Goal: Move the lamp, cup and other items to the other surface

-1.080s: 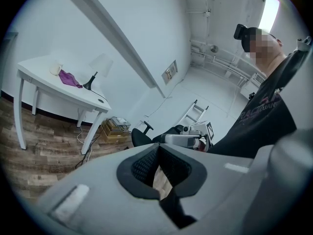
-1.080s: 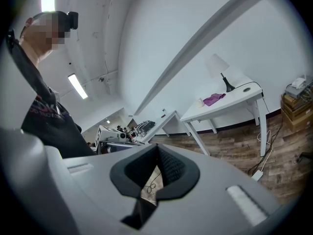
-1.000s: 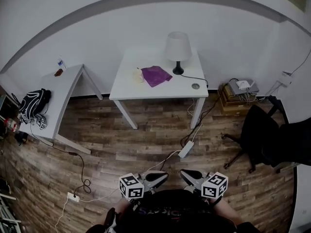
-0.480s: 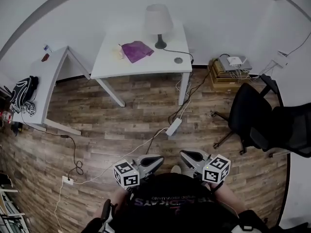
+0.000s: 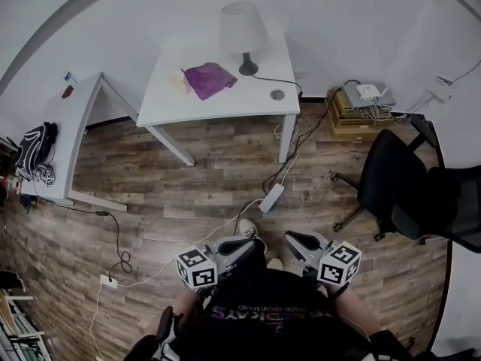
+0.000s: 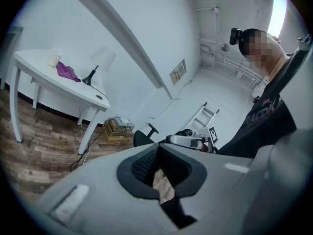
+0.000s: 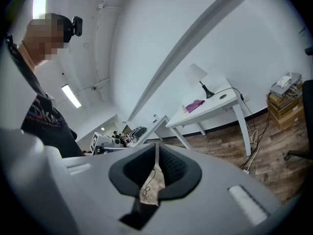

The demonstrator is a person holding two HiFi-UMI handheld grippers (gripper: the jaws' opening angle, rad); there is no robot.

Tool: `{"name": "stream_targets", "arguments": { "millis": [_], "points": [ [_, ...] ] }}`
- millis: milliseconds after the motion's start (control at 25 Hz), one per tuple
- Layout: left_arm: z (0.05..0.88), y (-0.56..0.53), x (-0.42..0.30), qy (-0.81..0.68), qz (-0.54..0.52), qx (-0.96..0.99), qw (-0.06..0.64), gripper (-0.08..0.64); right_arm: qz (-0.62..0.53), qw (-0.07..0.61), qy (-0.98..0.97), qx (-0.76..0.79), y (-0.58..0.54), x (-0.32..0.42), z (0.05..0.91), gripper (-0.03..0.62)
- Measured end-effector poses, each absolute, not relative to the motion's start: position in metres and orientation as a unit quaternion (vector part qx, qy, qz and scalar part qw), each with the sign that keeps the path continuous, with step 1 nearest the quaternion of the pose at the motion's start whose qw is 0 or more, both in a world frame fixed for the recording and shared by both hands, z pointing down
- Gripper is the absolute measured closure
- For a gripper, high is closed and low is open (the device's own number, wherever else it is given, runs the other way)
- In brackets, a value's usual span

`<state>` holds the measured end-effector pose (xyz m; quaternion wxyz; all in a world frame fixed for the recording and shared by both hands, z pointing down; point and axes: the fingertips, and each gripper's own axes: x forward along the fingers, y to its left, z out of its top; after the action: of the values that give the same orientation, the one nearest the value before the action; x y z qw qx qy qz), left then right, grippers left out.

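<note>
Since a second ago you have stepped closer to the white table, which now sits larger and further left in the head view, and one shoe shows on the floor between the grippers. Both grippers ride low against your body, well apart from everything you have to move.

Your left gripper has its jaws together with nothing in them. Your right gripper has just been easing open: only a thin slit shows between its pads, and nothing is in that slit.

On that table, the lamp stands upright at the back edge, its cord trailing right across the top. A purple cloth lies just in front and left of it, with what looks like the cup at the cloth's left.

All of it lies straight ahead of you, across open floor. From the head view, the lamp lines up more with your left gripper than your right, and the cup and cloth sit further left again. Both grippers are toed inward, so neither points at the table. The likely destination, a second table, stands off to your left with a bag on its near end.
</note>
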<state>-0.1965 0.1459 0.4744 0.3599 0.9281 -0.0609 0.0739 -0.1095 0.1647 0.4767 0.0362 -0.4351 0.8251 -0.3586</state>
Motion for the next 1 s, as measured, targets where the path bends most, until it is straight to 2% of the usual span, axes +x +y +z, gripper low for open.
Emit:
{"name": "stream_targets", "arguments": {
  "millis": [240,440,1000],
  "points": [
    [0.468,0.066,-0.173,-0.026,0.056,0.936,0.348,0.560,-0.341,0.036,0.806,-0.482,0.096,-0.080,0.468,0.563],
    [0.454,-0.003,-0.171,-0.025,0.041,0.941,0.335,0.560,-0.321,0.031,0.815,-0.481,0.025,-0.086,0.449,0.558],
    [0.478,-0.075,-0.229,-0.111,0.002,0.923,0.368,0.560,-0.321,-0.011,0.834,-0.449,-0.079,-0.113,0.456,0.539]
  ]
}}
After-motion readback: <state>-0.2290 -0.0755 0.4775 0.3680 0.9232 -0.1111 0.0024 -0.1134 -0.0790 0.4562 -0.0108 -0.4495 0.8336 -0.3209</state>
